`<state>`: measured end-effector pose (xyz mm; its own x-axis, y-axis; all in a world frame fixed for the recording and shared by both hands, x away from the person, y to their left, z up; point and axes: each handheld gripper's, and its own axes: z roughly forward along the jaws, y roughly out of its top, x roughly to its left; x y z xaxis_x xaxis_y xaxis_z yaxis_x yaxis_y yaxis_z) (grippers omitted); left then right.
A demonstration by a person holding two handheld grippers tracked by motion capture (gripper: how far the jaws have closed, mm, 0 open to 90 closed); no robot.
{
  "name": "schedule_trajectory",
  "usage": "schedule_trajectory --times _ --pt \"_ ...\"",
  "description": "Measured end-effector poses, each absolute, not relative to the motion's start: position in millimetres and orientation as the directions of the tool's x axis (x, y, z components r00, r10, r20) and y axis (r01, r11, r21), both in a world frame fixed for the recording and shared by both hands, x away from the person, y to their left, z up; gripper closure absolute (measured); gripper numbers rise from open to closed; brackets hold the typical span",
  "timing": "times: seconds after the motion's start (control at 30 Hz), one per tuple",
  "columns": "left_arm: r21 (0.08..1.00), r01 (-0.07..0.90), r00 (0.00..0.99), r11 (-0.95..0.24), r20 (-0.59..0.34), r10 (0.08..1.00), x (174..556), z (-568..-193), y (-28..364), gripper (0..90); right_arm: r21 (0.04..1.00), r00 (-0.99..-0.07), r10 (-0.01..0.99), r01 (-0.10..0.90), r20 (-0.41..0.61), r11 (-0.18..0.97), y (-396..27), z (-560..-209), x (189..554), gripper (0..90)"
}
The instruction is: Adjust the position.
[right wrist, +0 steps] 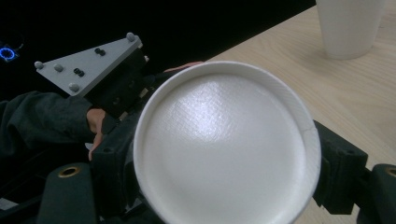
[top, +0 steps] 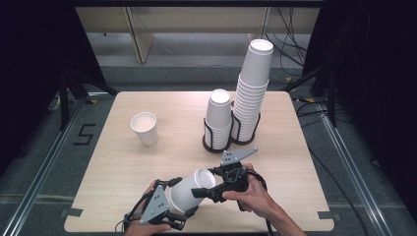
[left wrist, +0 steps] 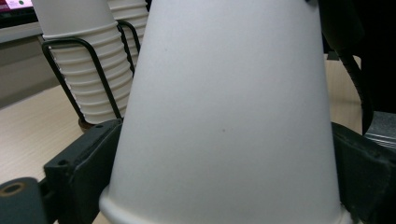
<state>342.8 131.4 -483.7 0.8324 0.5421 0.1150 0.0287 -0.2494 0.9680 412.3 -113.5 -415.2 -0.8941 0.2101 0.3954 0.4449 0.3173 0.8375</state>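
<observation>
- We see the worktop [top: 123,167] carrying two racked cup stacks [top: 248,93], and one loose cup [top: 144,128] standing upright well apart from them.
- Over the near edge, both grippers meet on a paper cup [top: 189,191] lying on its side.
- The left gripper [top: 179,212] flanks its wide rim end, jaws partly spread; whether it presses, we cannot tell.
- The right gripper [top: 204,192] clasps its base end.
- We judge this a hand-over; next, one gripper must let go cleanly.
</observation>
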Motion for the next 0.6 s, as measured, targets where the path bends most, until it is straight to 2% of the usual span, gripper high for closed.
schedule_trajectory --times 0.13,0.37,0.4,0.6 --pt "0.977 0.023 0.836 -0.212 0.097 0.539 343.2 -482.7 132.5 6.2 0.837 -0.886 0.2 0.462 0.419 0.293 -114.7 -415.0 413.8 24.4" --pt "0.972 0.028 0.837 -0.233 0.105 0.537 342.4 -480.2 134.1 8.7 0.834 -0.881 0.205 0.47 0.426 0.289 -118.2 -415.6 416.1 23.7" --pt "0.973 0.02 0.837 -0.228 0.109 0.536 343.0 -480.1 133.7 9.4 0.825 -0.871 0.194 0.491 0.452 0.282 -117.9 -415.6 414.9 23.6" --pt "0.953 0.037 0.846 -0.3 0.13 0.518 343.2 -478.4 135.8 13.0 0.834 -0.895 0.199 0.445 0.399 0.328 -117.9 -415.3 416.0 22.4"
